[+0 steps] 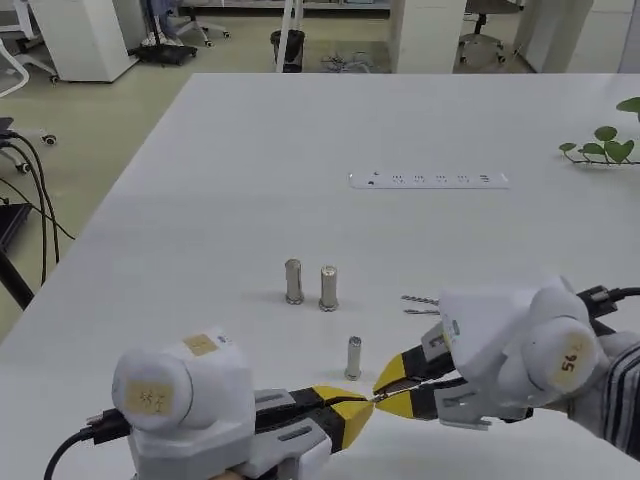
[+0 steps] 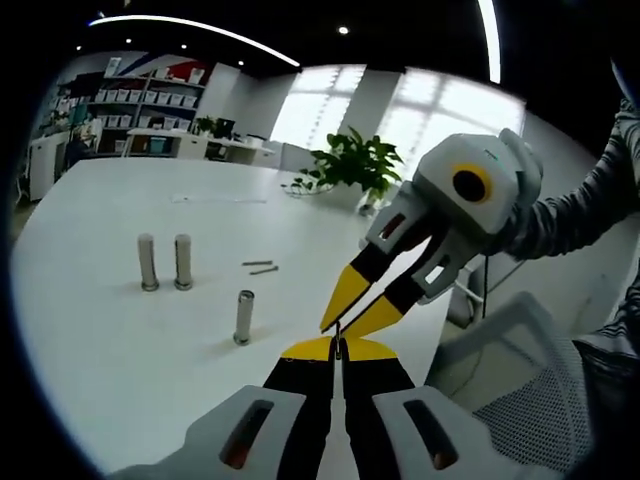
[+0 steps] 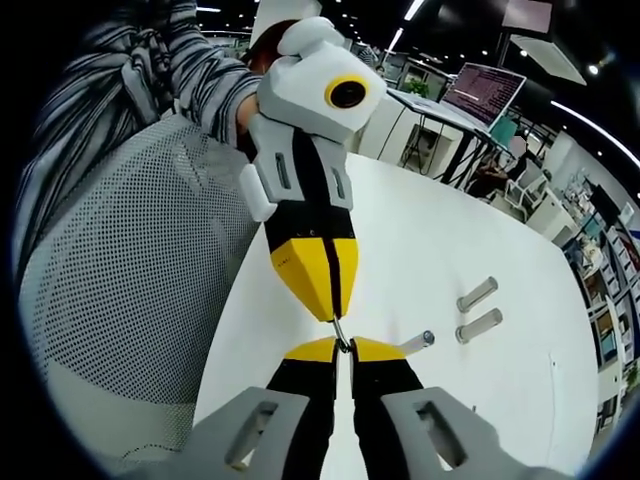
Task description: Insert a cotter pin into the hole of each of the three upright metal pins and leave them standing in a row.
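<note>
In the head view, your left gripper and your right gripper meet tip to tip by the near edge of the white tabletop. Both are pressed on one thin metal cotter pin. Just behind the tips stands the nearest upright silver metal pin. A second silver pin and a third silver pin stand side by side further in. Two spare cotter pins lie to their right. A white power strip lies toward the far edge, and a green plant is at the right edge.

In the left gripper view, your own yellow jaws are closed together on the cotter pin, and the right gripper touches it from the right.

In the right gripper view, your own jaws pinch the same cotter pin, and a grey mesh chair sits beside the tabletop edge.
</note>
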